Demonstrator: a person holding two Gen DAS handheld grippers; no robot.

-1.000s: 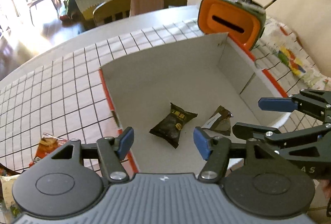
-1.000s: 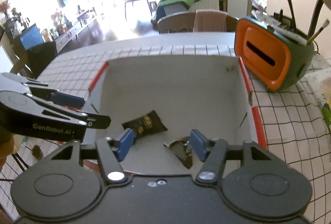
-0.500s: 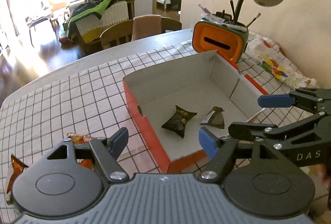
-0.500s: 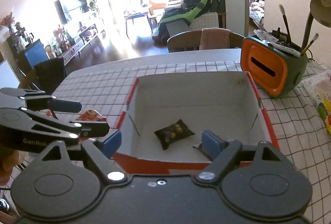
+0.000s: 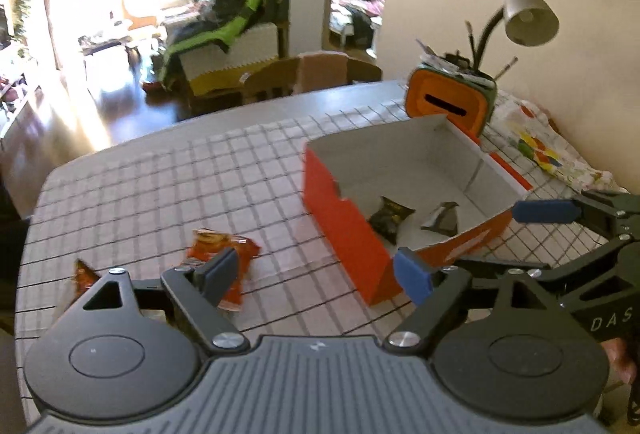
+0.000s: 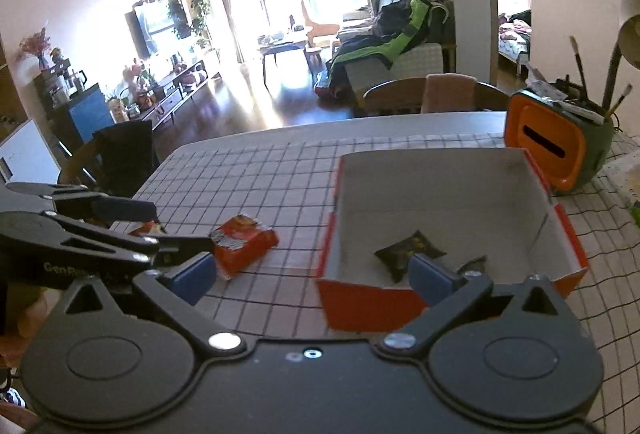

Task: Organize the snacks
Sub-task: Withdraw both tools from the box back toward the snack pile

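two dark snack packets [image 5: 390, 218], two orange packets [image 5: 218, 258]

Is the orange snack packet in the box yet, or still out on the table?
Out. The orange snack packet lies on the checked tablecloth left of the box; only two dark packets are inside.

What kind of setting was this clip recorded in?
Most likely a home: a dining table with a checked cloth opens onto a living room with a sofa and a television. A desk lamp stands by the wall, and a bed shows through a doorway.
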